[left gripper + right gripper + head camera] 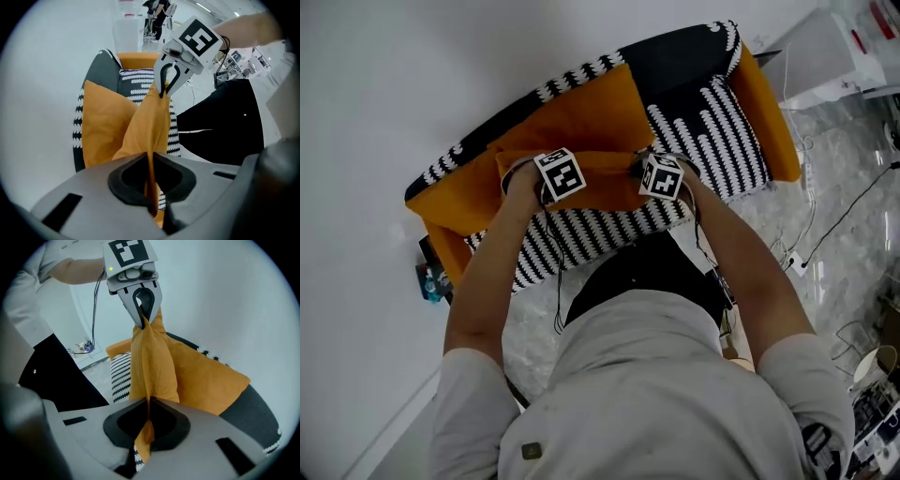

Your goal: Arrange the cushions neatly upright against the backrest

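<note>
Above the front edge of the striped sofa seat (712,127), the orange cushion (147,124) hangs lifted between both tools: the left gripper (153,205) has its jaws closed tight on one top corner of the cover, and the right gripper (146,434) is clamped the same way on the other. Each hold is only a thin pinch of fabric, so my worry is the cover sliding out of one jaw, which would let the cushion swing down and land crooked on the seat. It could also bump the second orange cushion (101,126) leaning on the black backrest (675,52). The held cushion looks soft and slack, folded lengthwise and sagging under its own weight, with a plain matte cover.
</note>
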`<move>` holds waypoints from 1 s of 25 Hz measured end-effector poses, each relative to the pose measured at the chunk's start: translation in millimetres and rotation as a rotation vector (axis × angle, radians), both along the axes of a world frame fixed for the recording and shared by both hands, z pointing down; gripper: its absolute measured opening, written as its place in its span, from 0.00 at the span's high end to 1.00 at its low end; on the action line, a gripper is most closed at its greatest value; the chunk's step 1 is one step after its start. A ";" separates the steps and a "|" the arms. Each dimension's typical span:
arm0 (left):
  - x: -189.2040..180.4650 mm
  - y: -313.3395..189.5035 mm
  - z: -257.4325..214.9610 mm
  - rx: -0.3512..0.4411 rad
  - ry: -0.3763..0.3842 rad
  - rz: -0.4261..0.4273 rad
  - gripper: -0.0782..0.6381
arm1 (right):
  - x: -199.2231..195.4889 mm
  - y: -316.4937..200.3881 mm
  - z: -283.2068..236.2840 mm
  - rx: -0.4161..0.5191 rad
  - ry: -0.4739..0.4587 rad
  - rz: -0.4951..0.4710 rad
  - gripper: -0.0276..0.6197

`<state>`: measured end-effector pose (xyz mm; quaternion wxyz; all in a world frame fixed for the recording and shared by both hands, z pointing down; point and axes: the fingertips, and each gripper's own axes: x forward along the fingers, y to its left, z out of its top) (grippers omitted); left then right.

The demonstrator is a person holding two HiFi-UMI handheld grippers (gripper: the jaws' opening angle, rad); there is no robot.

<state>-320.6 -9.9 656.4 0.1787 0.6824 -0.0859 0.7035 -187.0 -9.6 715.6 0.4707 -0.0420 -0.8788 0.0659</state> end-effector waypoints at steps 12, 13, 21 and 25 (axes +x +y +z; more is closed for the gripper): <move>14.9 25.0 -70.7 0.167 0.160 -0.061 0.86 | 23.8 -6.3 -110.0 0.209 0.116 -0.024 0.91; 15.6 28.0 -78.0 0.175 0.169 -0.061 0.86 | 24.6 -3.2 -118.8 0.217 0.119 -0.025 0.91; 23.4 18.7 -110.8 0.262 0.222 -0.027 0.86 | 36.9 0.2 -171.6 0.284 0.147 -0.013 0.91; 41.8 21.9 -131.4 0.266 0.271 0.006 0.86 | 48.7 0.7 -181.1 0.301 0.164 0.008 0.91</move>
